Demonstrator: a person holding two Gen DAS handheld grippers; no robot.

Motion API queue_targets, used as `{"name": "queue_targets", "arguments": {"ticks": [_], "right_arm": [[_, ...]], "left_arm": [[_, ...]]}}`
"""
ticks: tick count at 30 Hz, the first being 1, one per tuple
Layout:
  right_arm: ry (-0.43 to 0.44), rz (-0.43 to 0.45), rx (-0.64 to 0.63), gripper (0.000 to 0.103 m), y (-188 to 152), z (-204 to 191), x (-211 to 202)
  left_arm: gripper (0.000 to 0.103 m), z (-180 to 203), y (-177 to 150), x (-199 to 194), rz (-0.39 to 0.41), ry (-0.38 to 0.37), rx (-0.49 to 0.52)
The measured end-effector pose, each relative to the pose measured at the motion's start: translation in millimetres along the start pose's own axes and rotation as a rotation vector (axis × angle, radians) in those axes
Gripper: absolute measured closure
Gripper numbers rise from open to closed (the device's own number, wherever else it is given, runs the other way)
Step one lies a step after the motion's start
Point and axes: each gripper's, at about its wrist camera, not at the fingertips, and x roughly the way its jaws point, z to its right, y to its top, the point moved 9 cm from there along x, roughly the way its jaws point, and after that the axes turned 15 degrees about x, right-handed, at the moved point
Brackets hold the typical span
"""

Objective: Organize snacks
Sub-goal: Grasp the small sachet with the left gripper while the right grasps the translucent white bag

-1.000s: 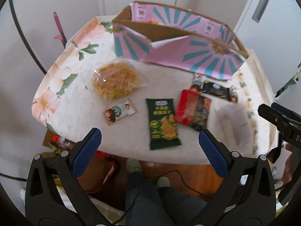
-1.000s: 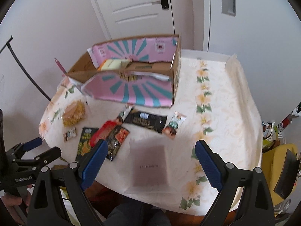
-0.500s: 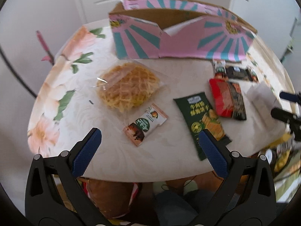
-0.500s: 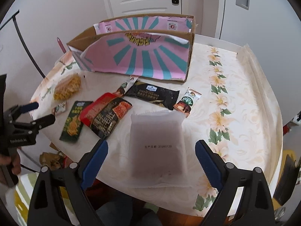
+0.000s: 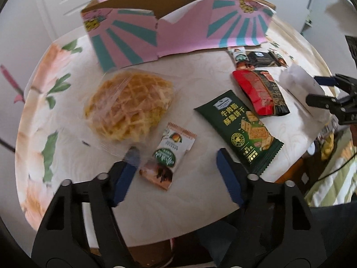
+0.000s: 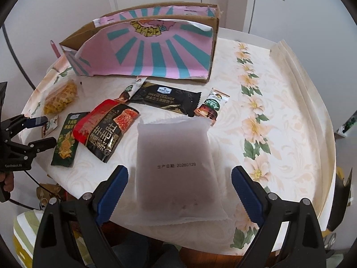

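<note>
Jaws on your left gripper (image 5: 176, 167) are closing, with the small brown-and-green sachet (image 5: 168, 156) lying between them on the bench (image 5: 200, 71), not yet pressed. Just beyond its left pad sits the bagged waffle (image 5: 128, 107), whose loose film reaches that pad; close carelessly and you will likely pinch the film along with the sachet. The green cracker pack (image 5: 243, 131) lies just beside the right pad and could be nudged.

Your right gripper (image 6: 178, 189) stands wide, empty, with the frosted white pouch (image 6: 176, 163) between its jaws; the pouch overhangs the near bench edge, so a push could slide it off. Farther out stands the pink-and-teal box (image 6: 145, 49), its inside hidden from both views. The left pad is blurred, so contact there is hard to judge.
</note>
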Motion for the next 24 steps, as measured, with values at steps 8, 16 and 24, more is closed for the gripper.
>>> {"name": "queue_targets", "arguments": {"ticks": [8,16,24], "right_arm": [[-0.011,0.008,0.006,0.011,10,0,0],[-0.004,0.007,0.017,0.011,12,-2,0],[0.002,0.009,0.014,0.011,12,-1,-4]], "left_arm": [[0.067,4,6,-1,-0.032,-0.063,0.095],[0.082,12,6,-3,-0.075,-0.059,0.166],[0.082,25,6,-11,-0.067,-0.075,0.124]]}}
